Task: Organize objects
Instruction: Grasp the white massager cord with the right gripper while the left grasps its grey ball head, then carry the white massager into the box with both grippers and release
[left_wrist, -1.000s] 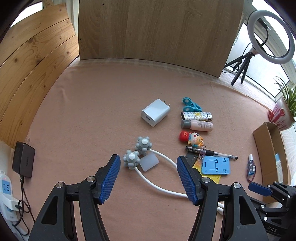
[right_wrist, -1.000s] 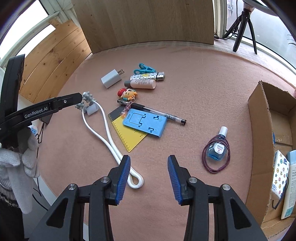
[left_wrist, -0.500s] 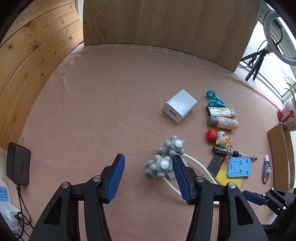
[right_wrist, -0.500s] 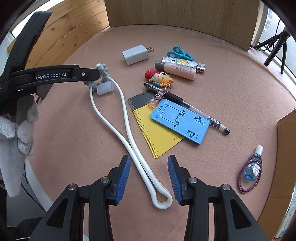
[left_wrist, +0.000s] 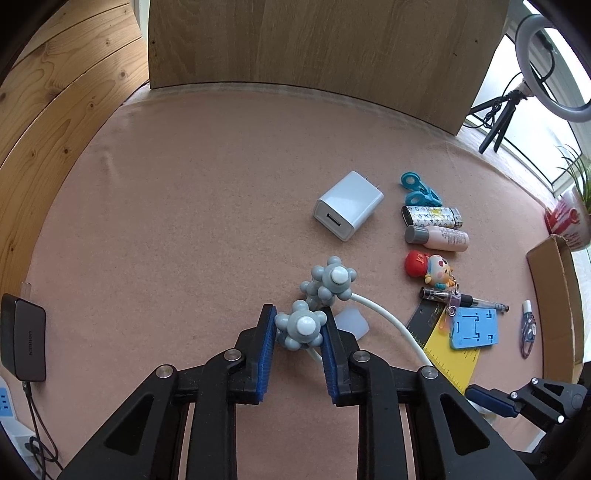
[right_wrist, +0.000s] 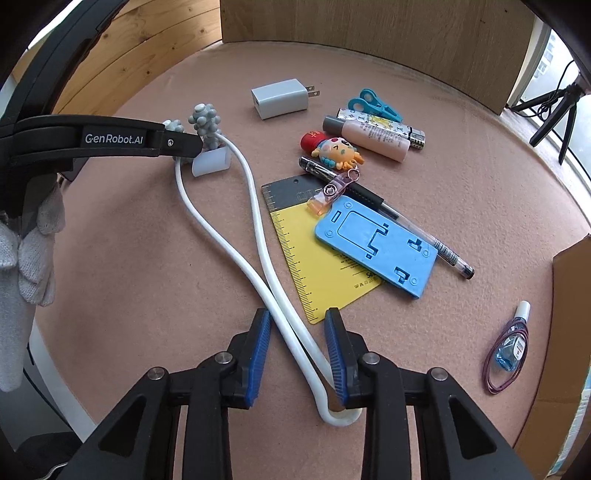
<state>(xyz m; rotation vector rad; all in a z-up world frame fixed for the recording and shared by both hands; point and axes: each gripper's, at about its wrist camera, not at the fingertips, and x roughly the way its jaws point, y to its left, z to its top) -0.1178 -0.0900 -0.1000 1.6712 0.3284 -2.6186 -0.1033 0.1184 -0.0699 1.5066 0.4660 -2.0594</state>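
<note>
A white looped massager (right_wrist: 258, 254) with two grey knobbly ball ends lies on the pink table cover. My left gripper (left_wrist: 298, 326) is shut on the near grey ball (left_wrist: 301, 326); the other ball (left_wrist: 334, 278) sits just beyond. In the right wrist view the left gripper (right_wrist: 184, 142) shows at the ball ends (right_wrist: 205, 118). My right gripper (right_wrist: 298, 325) is open, its blue pads (right_wrist: 258, 350) either side of the white loop near its bend.
A white charger (left_wrist: 349, 205), teal clip (left_wrist: 419, 190), lighter (left_wrist: 432, 216), small bottle (left_wrist: 437, 238), doll keychain (left_wrist: 432, 271), pen (right_wrist: 388, 214), yellow ruler (right_wrist: 317, 273) and blue stand (right_wrist: 376, 245) lie to the right. A cardboard box (right_wrist: 569, 332) stands at far right; a small blue bottle (right_wrist: 513, 343) lies beside it.
My left gripper moved onto the near grey ball and closed on it. My right gripper moved forward and down, so the white loop now lies between its pads.
</note>
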